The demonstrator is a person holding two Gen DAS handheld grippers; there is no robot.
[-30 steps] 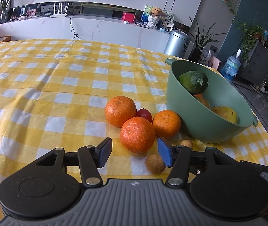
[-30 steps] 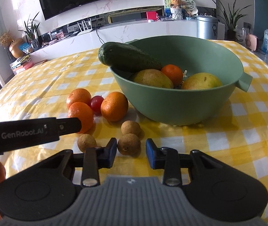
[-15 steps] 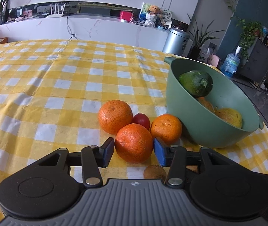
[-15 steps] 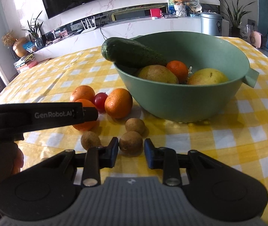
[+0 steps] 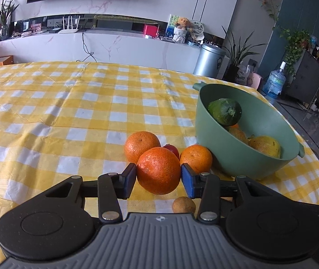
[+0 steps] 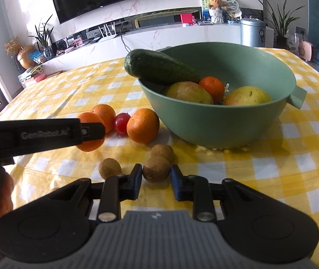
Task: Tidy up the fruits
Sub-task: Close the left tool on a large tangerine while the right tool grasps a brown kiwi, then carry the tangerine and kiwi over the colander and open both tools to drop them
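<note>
Closing around the nearest round orange tangerine [image 5: 158,170] on the yellow checked counter [image 5: 70,112], the left gripper [image 5: 158,178] jaws should seat squarely before lifting toward the green plastic bowl [image 5: 226,157]. The right gripper [image 6: 156,180] jaws clench a small brown longan [image 6: 156,168].

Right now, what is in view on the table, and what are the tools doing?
oranges: three, orange, on the cloth beside the bowl
cherry tomato: one, red, among the oranges
small round fruits: three, brown, near the tools
bowl: one, green, holds cucumber, two yellowish fruits, one orange
tablecloth: yellow-white check
left tool: closing round the nearest orange
right tool: shut on a brown fruit
</note>
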